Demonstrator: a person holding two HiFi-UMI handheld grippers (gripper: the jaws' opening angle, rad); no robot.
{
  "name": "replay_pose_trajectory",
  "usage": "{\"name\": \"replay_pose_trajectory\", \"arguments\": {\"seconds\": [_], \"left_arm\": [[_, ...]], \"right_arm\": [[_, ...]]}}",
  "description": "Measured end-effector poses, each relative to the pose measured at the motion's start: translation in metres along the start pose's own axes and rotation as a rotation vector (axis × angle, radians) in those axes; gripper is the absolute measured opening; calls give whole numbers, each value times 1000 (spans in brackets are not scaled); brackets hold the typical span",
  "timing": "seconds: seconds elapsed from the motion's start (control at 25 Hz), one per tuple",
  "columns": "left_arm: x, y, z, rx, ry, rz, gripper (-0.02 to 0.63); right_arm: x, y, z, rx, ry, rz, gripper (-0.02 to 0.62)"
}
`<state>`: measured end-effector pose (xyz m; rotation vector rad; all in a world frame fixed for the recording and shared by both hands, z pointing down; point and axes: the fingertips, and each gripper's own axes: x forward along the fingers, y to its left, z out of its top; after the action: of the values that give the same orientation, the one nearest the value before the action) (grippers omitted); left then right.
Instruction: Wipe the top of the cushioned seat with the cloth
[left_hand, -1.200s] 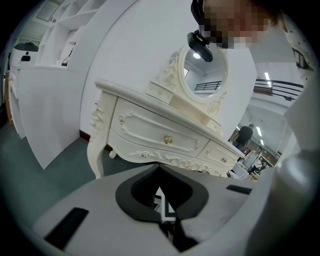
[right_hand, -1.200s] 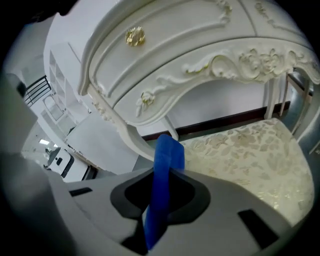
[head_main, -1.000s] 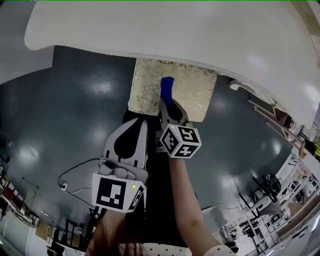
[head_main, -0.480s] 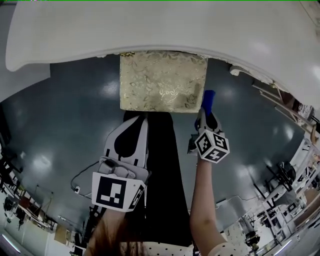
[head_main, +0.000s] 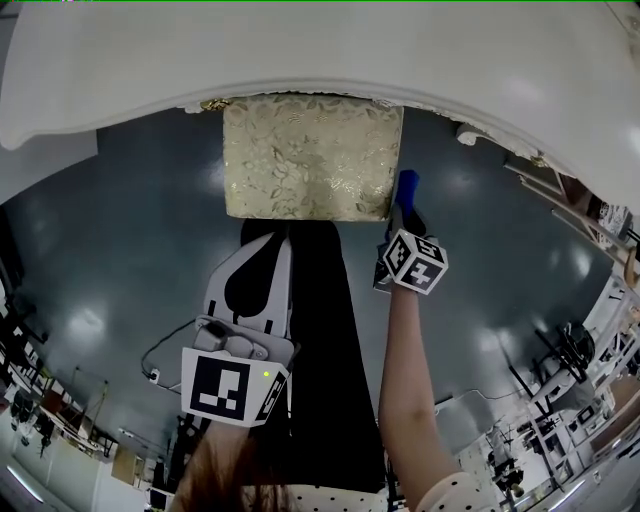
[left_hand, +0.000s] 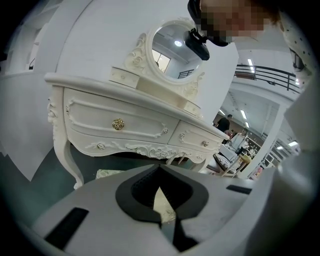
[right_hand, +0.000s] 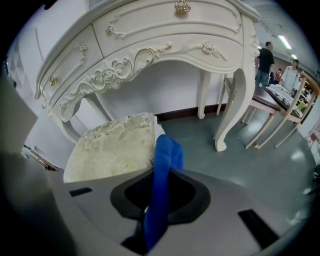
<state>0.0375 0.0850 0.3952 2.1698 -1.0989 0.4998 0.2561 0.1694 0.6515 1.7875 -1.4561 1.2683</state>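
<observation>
— Fingers (right_hand: 95, 210) of the right gripper (right_hand: 160, 215)?
— Clamped on the blue cloth (right_hand: 164, 160), just off the right edge of the cushioned seat (head_main: 310, 155), perhaps brushing it.
— Left gripper (left_hand: 162, 220)?
— Fingers together, empty, short of the seat's near edge.

A big white dressing table (left_hand: 125, 125) stands in front of the left gripper (left_hand: 161, 221), with a round mirror (left_hand: 175, 52) on top. A thin cable (head_main: 165, 345) lies on the grey floor (head_main: 100, 250), left of that gripper.

Shiny brocade cushioned seat (head_main: 310, 160), matt cloth (right_hand: 162, 170), glossy floor (head_main: 120, 260).
</observation>
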Motion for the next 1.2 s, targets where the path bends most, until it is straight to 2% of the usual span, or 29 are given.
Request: {"name": "replay_pose_trajectory", "arguments": {"seconds": [0.32, 0.88, 1.2], "left_arm": [[3, -6, -4, 8, 6, 10, -2], [8, -11, -5, 9, 0, 11, -2], [9, -11, -1, 11, -4, 12, -2]], "right_arm": [[9, 6, -9, -3, 21, 30, 57], [-4, 40, -4, -112, 23, 88, 57], [-6, 57, -1, -110, 20, 95, 57]]}}
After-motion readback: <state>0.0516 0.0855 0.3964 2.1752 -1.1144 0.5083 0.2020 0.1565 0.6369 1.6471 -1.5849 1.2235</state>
